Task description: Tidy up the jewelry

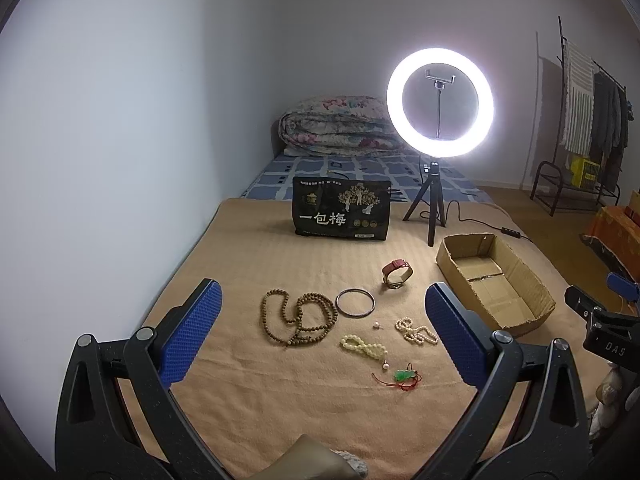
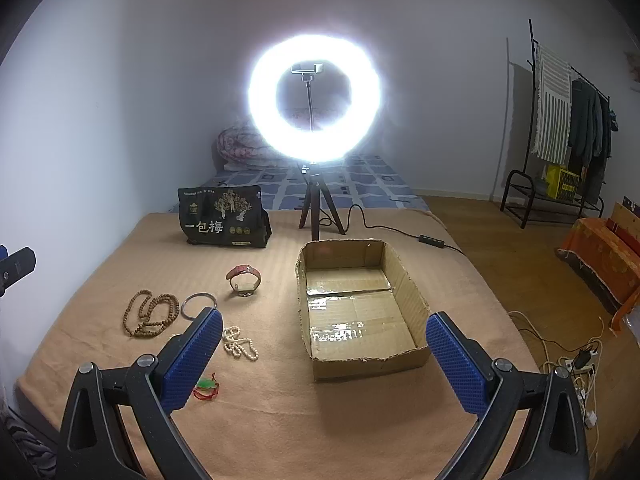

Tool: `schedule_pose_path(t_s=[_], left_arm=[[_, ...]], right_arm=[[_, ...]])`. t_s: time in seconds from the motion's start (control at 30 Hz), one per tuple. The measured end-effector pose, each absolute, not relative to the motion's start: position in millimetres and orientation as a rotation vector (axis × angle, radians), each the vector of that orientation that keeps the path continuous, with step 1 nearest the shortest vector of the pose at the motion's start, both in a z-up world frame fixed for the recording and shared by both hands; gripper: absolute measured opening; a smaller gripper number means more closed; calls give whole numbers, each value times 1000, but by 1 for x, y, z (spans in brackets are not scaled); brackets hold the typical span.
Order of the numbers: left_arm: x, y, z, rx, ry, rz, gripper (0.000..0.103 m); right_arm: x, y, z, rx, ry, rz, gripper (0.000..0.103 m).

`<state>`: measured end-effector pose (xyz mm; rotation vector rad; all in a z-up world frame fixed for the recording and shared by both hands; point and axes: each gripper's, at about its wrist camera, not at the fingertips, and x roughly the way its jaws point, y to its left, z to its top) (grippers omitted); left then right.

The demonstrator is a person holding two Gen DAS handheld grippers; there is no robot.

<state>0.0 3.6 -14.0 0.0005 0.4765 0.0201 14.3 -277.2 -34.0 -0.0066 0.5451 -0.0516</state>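
Jewelry lies on the tan blanket [image 1: 248, 264]: brown wooden beads [image 1: 298, 318], a metal bangle [image 1: 355, 302], a red-strap watch [image 1: 397, 274], a pearl necklace [image 1: 416, 331], a pale bead bracelet [image 1: 363, 346], a small pearl stud [image 1: 376, 325] and a green pendant on red cord [image 1: 404, 377]. An open cardboard box [image 2: 360, 304] stands empty to their right. My left gripper [image 1: 324, 336] is open above the jewelry. My right gripper [image 2: 324, 352] is open in front of the box. In the right wrist view I see the beads [image 2: 150, 314], watch [image 2: 244, 279], pearls [image 2: 239, 343] and pendant [image 2: 207, 387].
A lit ring light on a tripod [image 1: 439, 104] and a black snack bag [image 1: 342, 209] stand behind the jewelry. A folded quilt [image 1: 336, 126] lies at the bed's far end. A cable [image 2: 392, 230] runs off right. A clothes rack [image 2: 568, 128] stands by the wall.
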Motion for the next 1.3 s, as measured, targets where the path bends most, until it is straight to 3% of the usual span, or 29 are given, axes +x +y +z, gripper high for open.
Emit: schedule_pose_path(t_s=[1.3], left_arm=[[1,3,-5,-3,479,18,103]], right_arm=[[15,-277,-37,-5,562,-42,103]])
